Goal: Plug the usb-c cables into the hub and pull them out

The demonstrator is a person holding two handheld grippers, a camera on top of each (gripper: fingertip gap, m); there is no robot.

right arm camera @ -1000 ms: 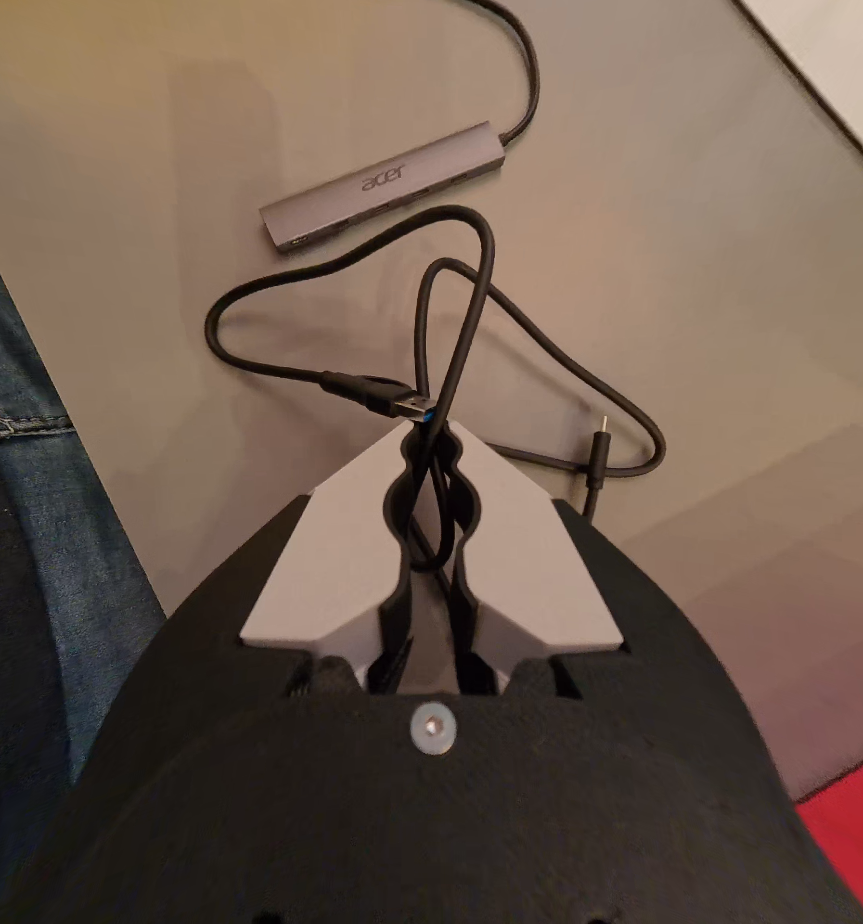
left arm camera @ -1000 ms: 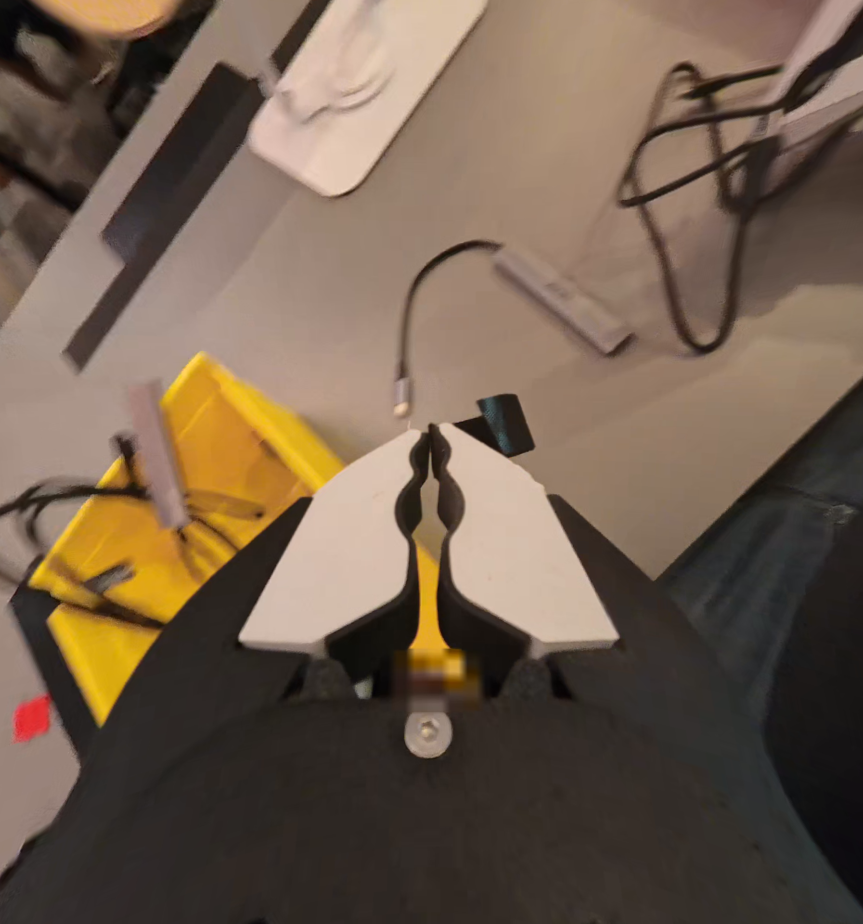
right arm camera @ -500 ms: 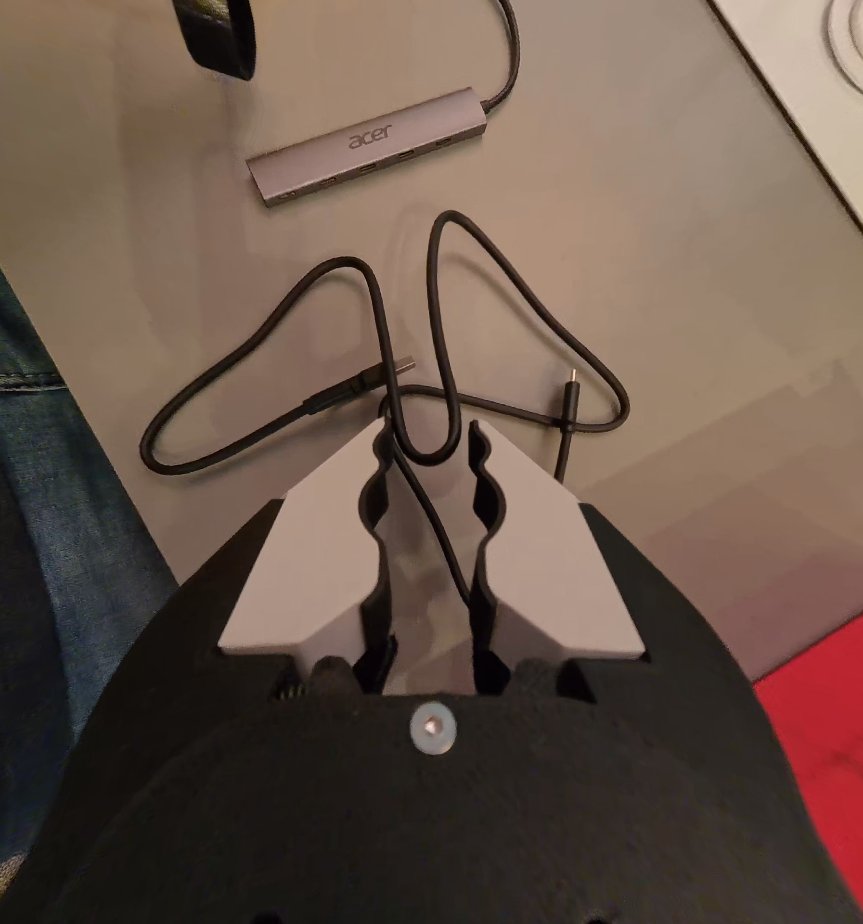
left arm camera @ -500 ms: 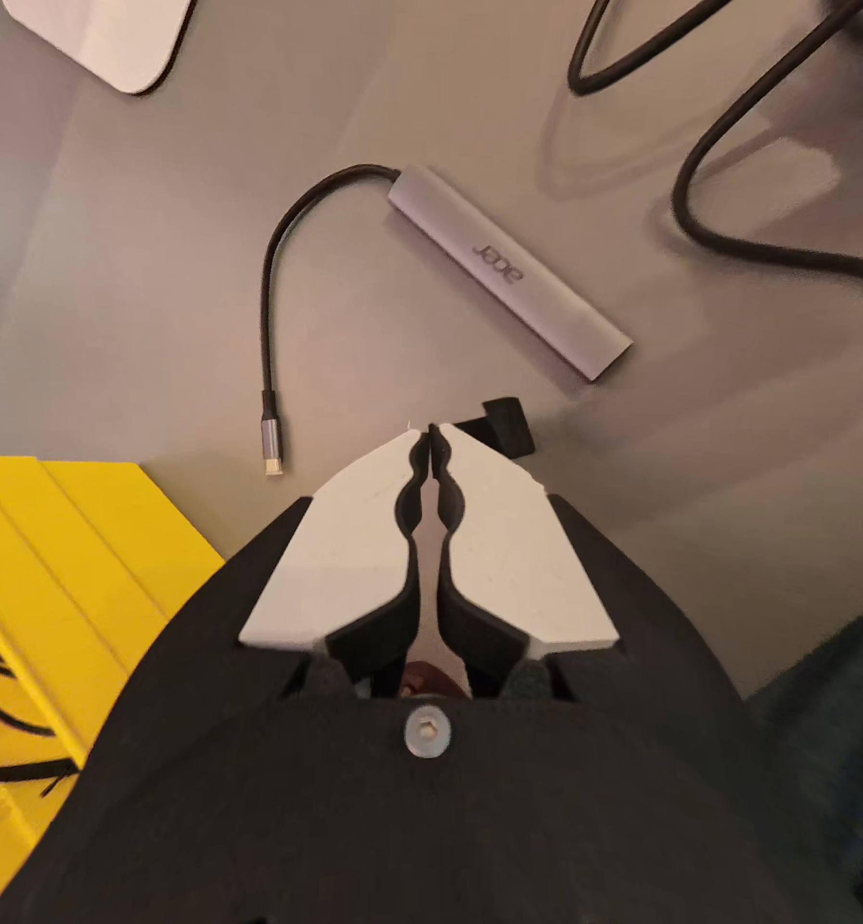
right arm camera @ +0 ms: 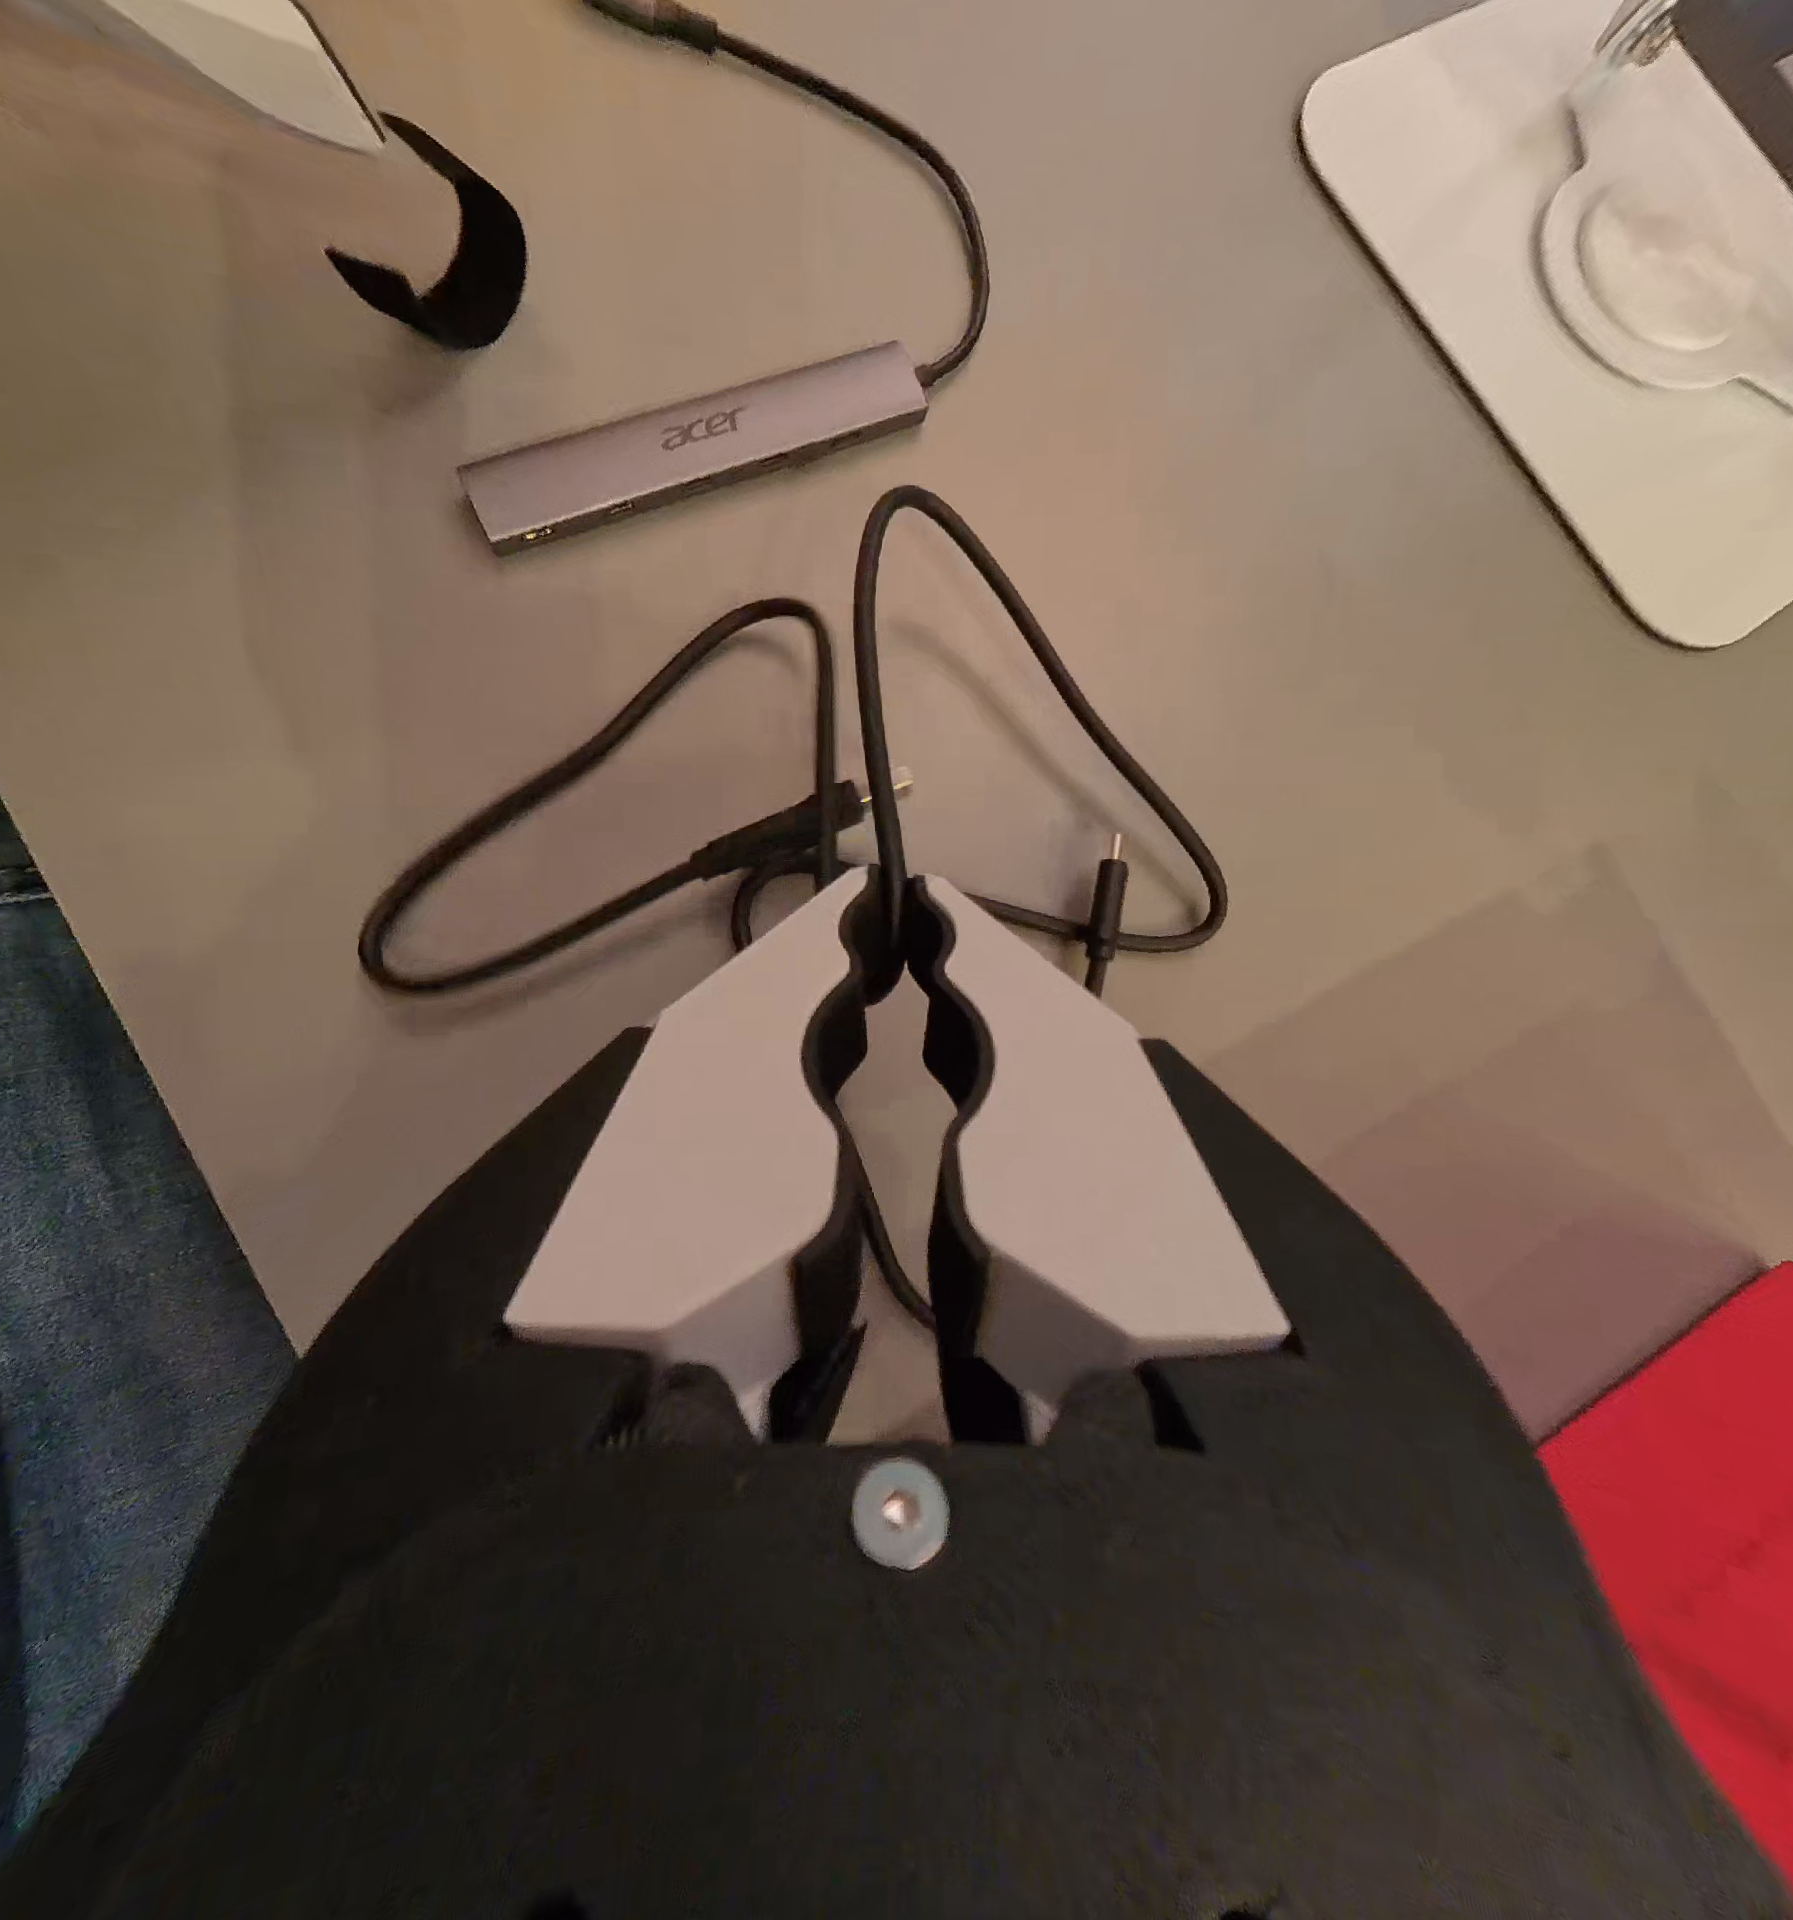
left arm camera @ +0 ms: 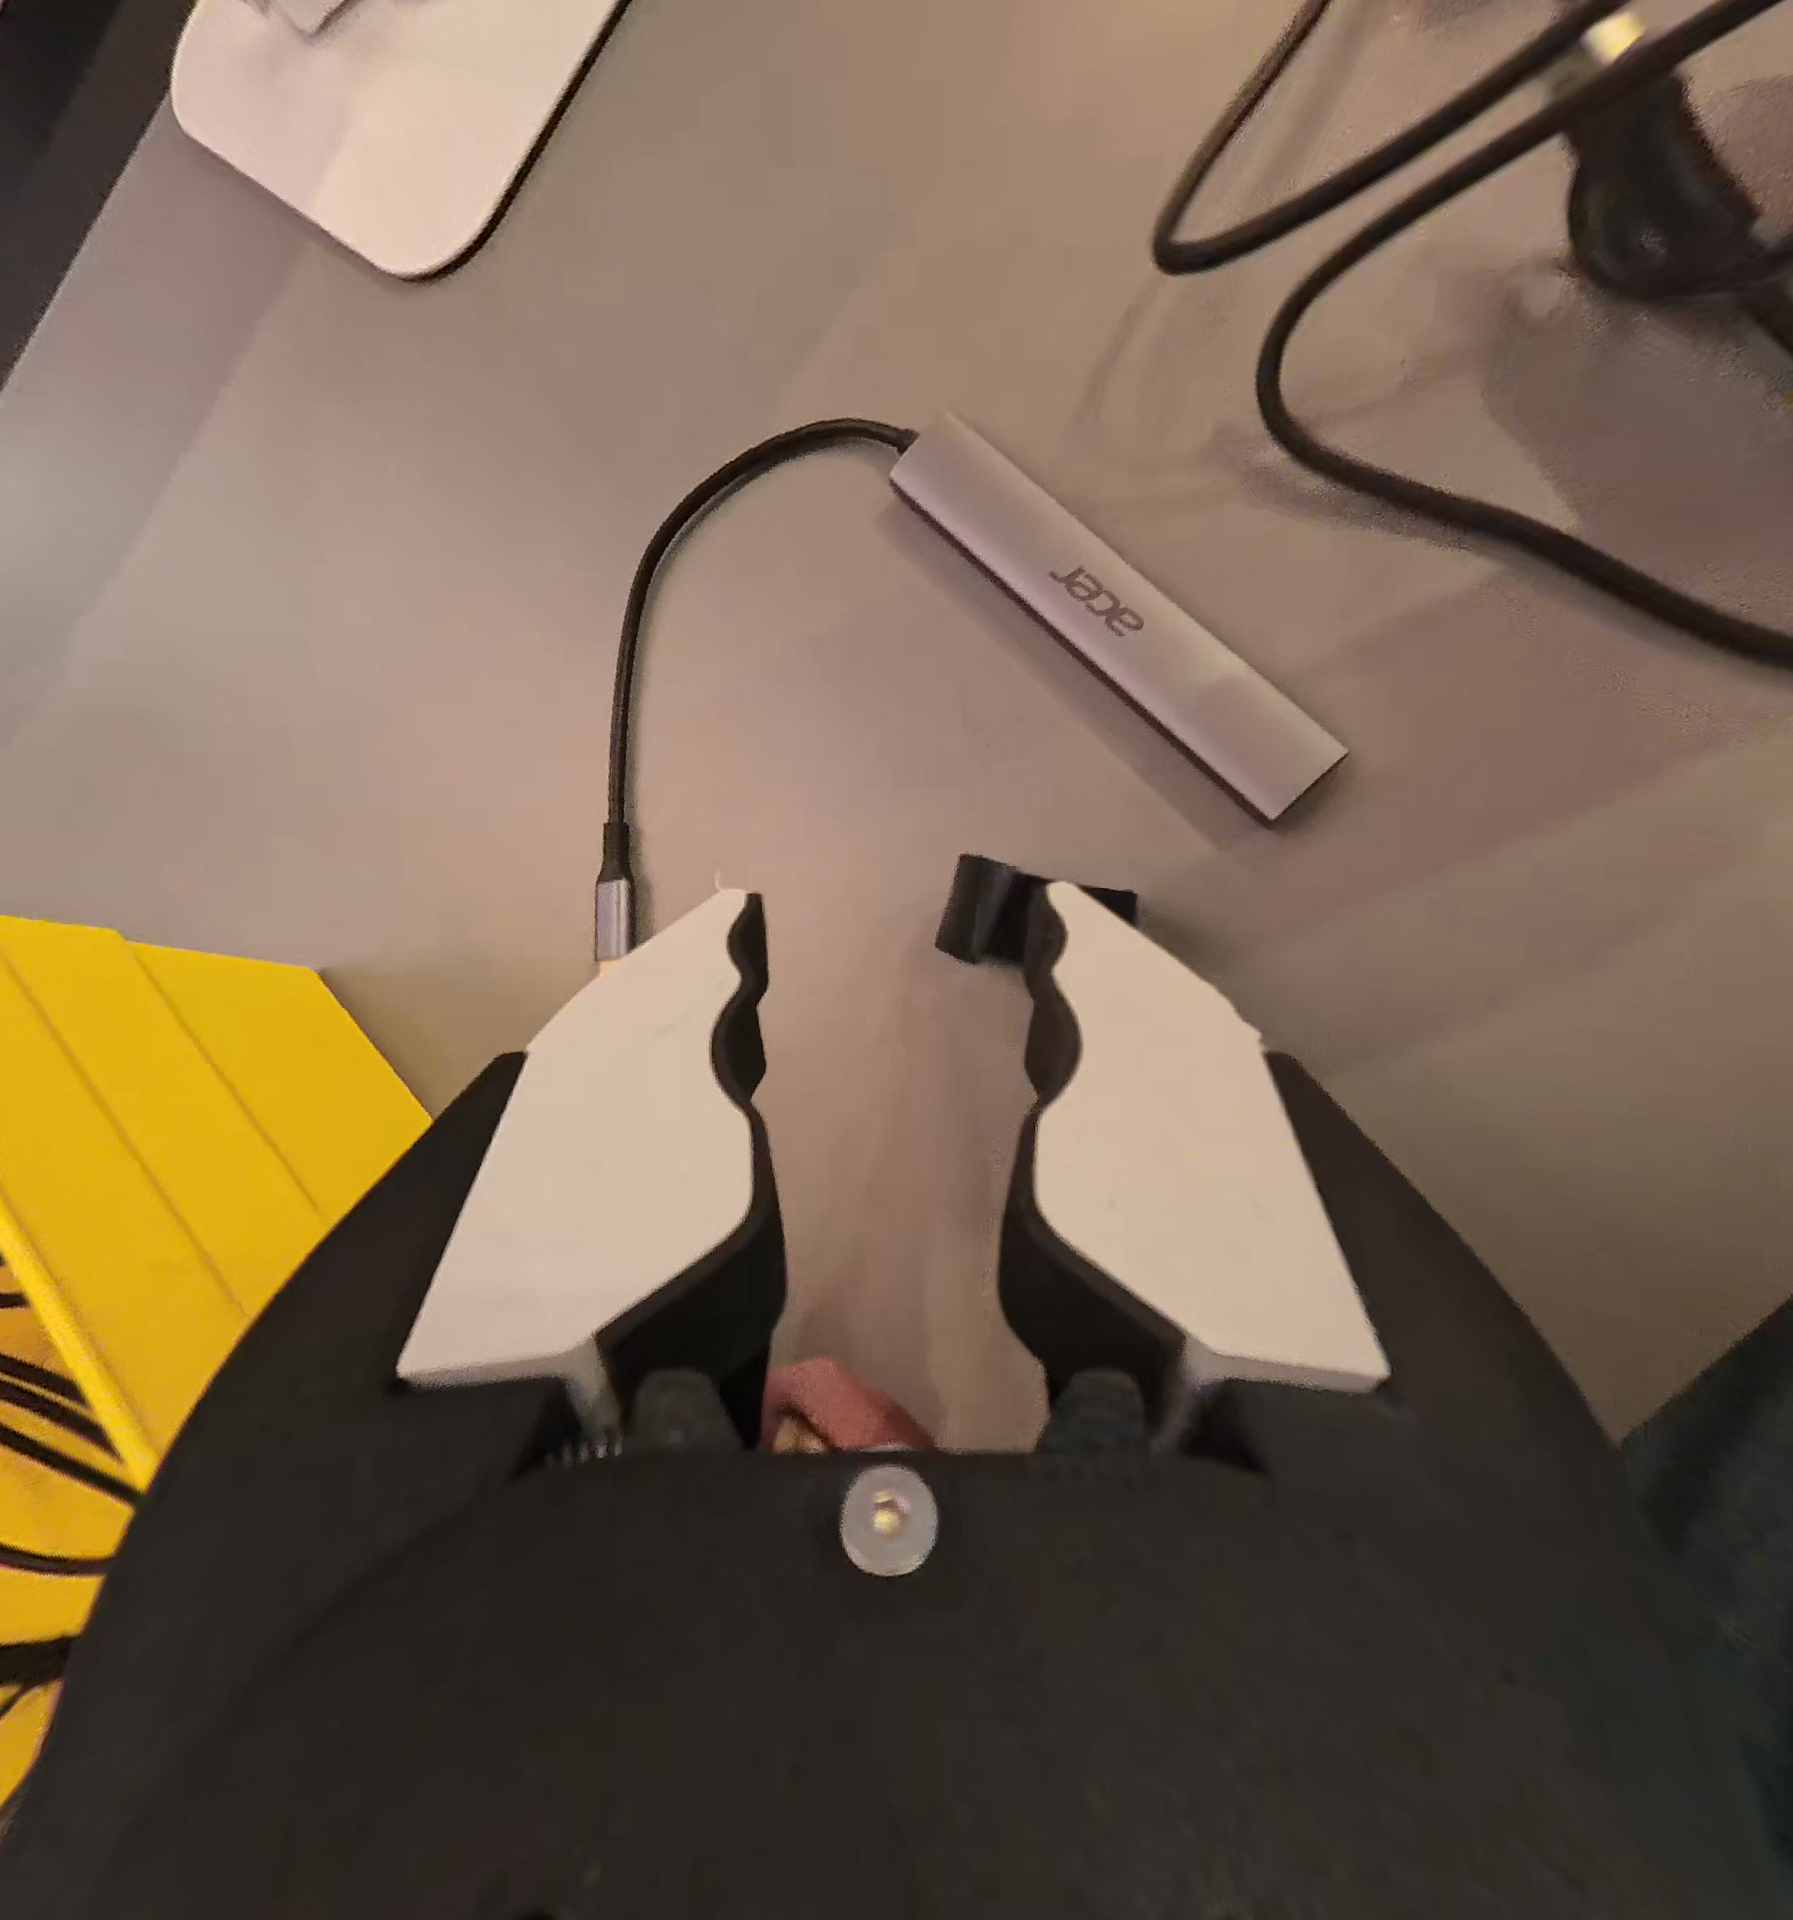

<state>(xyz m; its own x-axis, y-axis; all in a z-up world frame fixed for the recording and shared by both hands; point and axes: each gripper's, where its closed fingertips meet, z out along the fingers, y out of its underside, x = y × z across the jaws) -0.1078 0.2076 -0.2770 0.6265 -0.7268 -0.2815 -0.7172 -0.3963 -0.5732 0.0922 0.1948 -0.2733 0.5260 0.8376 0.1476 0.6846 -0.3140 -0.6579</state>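
Right wrist view: your right tool is clenched on the black cable | its loops lie on the counter, the hub just beyond | left wrist view: your left tool is released, empty | hub lies ahead, its plug beside the left fingertip.

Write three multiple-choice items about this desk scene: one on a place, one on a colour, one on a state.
1. The flat grey metal hub lies:
A. on the grey desk
B. in the bin
C. between jaws

2. The plastic bin is:
A. blue
B. yellow
C. green

3. The right hand-held gripper is:
A. wide open
B. shut on nothing
C. shut on the thin black cable

Key: 1 A, the hub rests flat on the desk; 2 B, yellow shows in the left wrist view; 3 C, the cable passes between the closed tips.
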